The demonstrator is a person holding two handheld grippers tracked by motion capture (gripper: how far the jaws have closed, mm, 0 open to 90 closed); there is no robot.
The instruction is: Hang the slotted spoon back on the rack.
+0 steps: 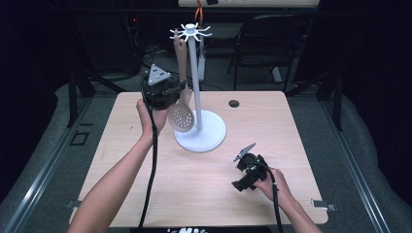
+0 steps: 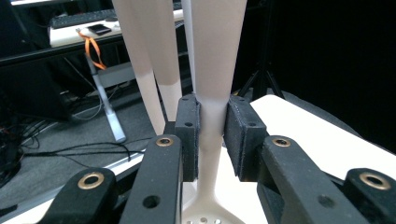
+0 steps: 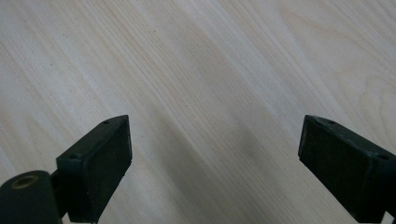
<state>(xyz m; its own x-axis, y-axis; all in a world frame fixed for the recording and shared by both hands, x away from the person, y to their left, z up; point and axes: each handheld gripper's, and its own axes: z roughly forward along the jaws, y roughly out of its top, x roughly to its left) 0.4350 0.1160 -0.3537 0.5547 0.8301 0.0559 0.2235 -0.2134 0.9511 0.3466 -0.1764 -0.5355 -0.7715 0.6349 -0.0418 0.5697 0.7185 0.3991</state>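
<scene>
Two grippers are at work over a pale wooden table point(image 1: 145, 194), one in each of a person's hands. The left gripper point(image 1: 171, 92) is raised above the far left part of the table, just beside a white stand point(image 1: 196, 87) with a round base and a ring of hooks at its top. Its jaws are closed on the handle of a beige slotted spoon point(image 1: 181, 114); in the left gripper view the two black pads point(image 2: 189, 135) press on the narrow part of the handle from both sides, with the spoon point(image 2: 212, 70) running upright between them and its perforated bowl just below the pads. From above, the spoon stands nearly upright, its handle top up by the hooks and its holed bowl hanging low in front of the pole, above the base. Whether the handle's end is on a hook I cannot tell. The right gripper point(image 1: 241, 175) lies low over the near right part of the table, well apart from the stand. Its jaws stand wide with nothing between them, and the right gripper view shows bare wood grain point(image 3: 210, 84) under the pads point(image 3: 100, 163).
</scene>
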